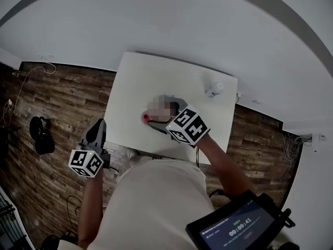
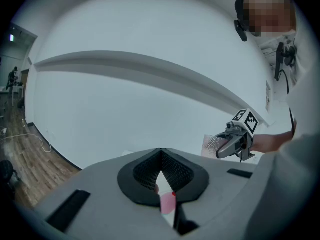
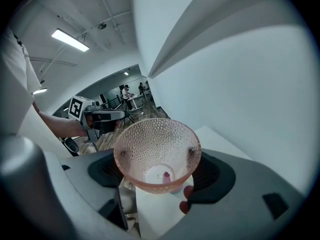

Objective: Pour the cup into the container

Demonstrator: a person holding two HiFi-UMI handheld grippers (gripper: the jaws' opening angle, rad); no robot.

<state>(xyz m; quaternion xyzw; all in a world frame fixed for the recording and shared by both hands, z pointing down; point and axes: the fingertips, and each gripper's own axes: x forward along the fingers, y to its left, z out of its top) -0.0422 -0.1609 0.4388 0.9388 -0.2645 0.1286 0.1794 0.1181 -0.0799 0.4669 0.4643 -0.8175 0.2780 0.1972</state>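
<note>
Fingers (image 3: 212, 174) of right gripper (image 3: 157, 180) clamp cup (image 3: 157, 144) above table (image 1: 140, 87), left gripper (image 2: 160, 171) low, fingers (image 2: 145, 174) closed.

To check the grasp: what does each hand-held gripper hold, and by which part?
The right hand-held gripper clamps the pink cup by opposite sides of its wall; the left hand-held gripper holds nothing.

My left gripper (image 2: 160, 165) and right gripper (image 3: 159, 170) are smooth grey shells, each with a dark slot (image 2: 70, 210) to either side of the jaws; black ribbed pads (image 2: 142, 173) line the jaws; at the rear of each sits a white cube (image 1: 86, 162) printed with black square markers; I wear a pale cream shirt (image 1: 151, 202).
</note>
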